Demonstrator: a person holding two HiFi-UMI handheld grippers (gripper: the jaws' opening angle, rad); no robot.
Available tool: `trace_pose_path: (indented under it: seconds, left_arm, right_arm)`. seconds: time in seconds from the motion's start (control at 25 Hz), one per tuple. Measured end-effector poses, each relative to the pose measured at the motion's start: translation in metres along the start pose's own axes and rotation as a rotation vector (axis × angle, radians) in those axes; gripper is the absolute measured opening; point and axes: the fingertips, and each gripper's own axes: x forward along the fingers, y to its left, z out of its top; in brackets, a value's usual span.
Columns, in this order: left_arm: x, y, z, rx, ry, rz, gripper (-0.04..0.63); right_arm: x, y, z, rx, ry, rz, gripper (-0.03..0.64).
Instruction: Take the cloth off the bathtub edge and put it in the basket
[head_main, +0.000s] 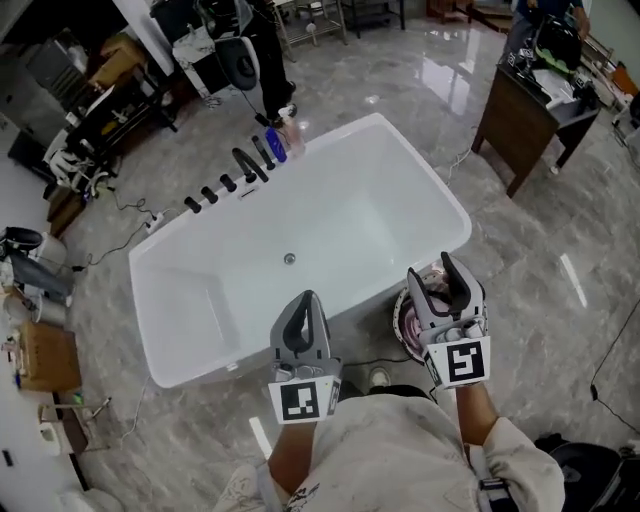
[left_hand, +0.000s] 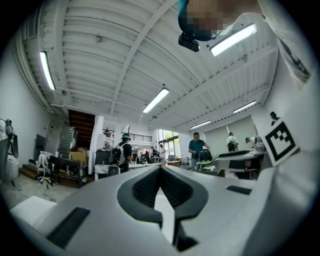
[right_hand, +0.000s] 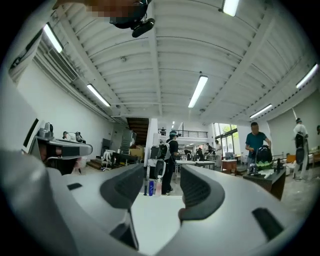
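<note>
The white bathtub (head_main: 232, 352) fills the middle of the head view, and no cloth lies on its near rim. Just right of the tub's near corner stands a round basket (head_main: 398, 318) with pale pinkish fabric (head_main: 409, 328) inside, mostly hidden by my right gripper. My right gripper (head_main: 432, 270) hovers above the basket, pointing level, its jaws apart with nothing between them (right_hand: 162, 182). My left gripper (head_main: 306, 300) is held over the tub's near rim with its jaws together and empty (left_hand: 160, 169).
Bottles (head_main: 277, 146) and black tap fittings (head_main: 232, 180) line the tub's far rim. A dark wooden desk (head_main: 525, 115) stands at the back right, and cluttered racks (head_main: 95, 120) at the back left. Cables run across the marble floor. People stand far off (right_hand: 256, 142).
</note>
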Motion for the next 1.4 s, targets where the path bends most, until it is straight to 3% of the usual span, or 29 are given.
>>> trace_pose_path:
  seconds: [0.12, 0.36, 0.56, 0.8, 1.4]
  left_arm:
    - [-0.012, 0.030, 0.006, 0.004, 0.002, 0.084, 0.000]
    - [-0.042, 0.078, 0.012, 0.008, 0.003, 0.247, 0.000]
    - [-0.068, 0.108, 0.017, -0.008, 0.018, 0.317, 0.000]
    - [-0.085, 0.120, 0.023, -0.008, 0.011, 0.346, 0.000]
    - [-0.088, 0.117, 0.032, 0.002, -0.012, 0.337, 0.000]
  right_arm:
    - [0.024, 0.021, 0.011, 0.031, 0.035, 0.045, 0.181]
    - [0.057, 0.065, 0.037, 0.017, -0.001, 0.158, 0.112]
    - [0.067, 0.101, 0.051, 0.053, -0.022, 0.210, -0.011]
    - [0.067, 0.123, 0.060, 0.043, -0.045, 0.249, -0.012]
    - [0.065, 0.124, 0.058, 0.041, -0.049, 0.257, -0.012]
